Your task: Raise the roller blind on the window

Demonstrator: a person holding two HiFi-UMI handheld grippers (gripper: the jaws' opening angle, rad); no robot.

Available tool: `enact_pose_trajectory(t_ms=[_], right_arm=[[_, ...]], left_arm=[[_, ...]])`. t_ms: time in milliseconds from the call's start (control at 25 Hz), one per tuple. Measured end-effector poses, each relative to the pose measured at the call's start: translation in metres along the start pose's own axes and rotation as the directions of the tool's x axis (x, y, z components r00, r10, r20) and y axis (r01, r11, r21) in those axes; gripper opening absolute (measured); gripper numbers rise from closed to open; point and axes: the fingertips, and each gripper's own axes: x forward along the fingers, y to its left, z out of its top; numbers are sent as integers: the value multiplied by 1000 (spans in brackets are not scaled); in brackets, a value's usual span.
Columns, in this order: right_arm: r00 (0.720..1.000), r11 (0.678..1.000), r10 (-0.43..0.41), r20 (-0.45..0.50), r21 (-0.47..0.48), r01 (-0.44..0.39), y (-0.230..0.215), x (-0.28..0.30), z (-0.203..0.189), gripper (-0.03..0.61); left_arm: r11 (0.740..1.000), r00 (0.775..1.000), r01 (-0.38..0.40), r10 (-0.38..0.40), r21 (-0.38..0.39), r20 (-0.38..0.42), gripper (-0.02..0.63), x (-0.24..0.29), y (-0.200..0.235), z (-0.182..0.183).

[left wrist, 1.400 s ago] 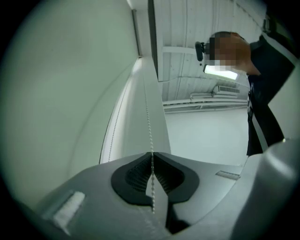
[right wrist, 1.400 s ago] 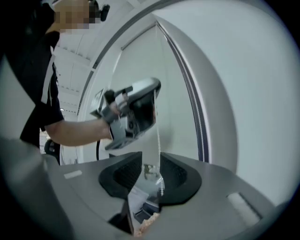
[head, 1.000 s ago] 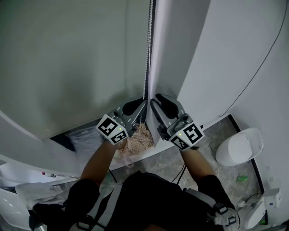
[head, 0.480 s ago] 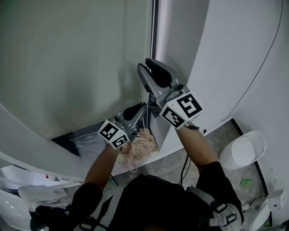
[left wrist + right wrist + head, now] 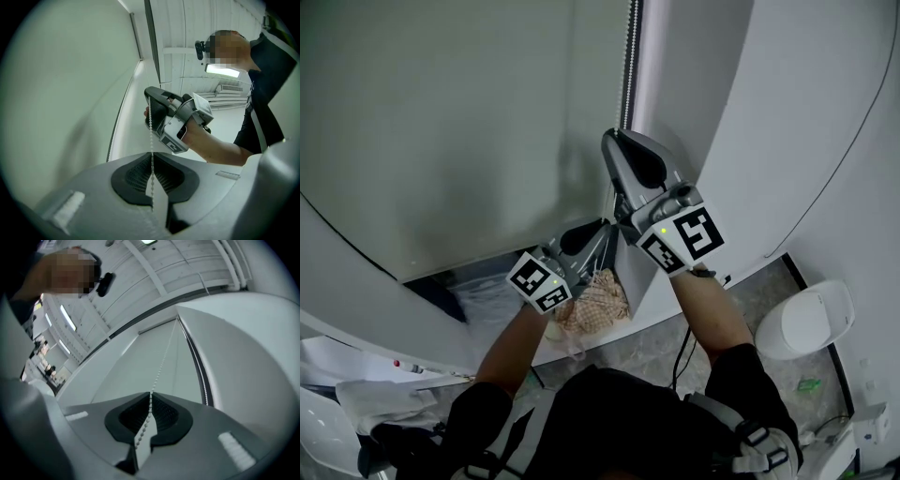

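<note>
The roller blind [image 5: 469,122] is a flat, matte grey-green sheet covering the window at upper left, with its top out of view. Just beside its right edge hangs a thin white bead chain [image 5: 628,56], a string of tiny balls. The right gripper [image 5: 619,145], the higher one, has just been closing its ribbed black fingers, which now pinch the chain. Below it, the left gripper [image 5: 594,232] has its fingers clamped on the same chain. A beige netted bundle [image 5: 595,300] beneath them is hard to identify.
</note>
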Motion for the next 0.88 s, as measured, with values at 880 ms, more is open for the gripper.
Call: enact_pose_trajectory(t_ms=[880], right_arm=[[942, 996, -18, -336, 74, 46, 16, -133, -168, 15]], left_arm=[[980, 942, 17, -83, -200, -324, 158, -46, -8, -165]])
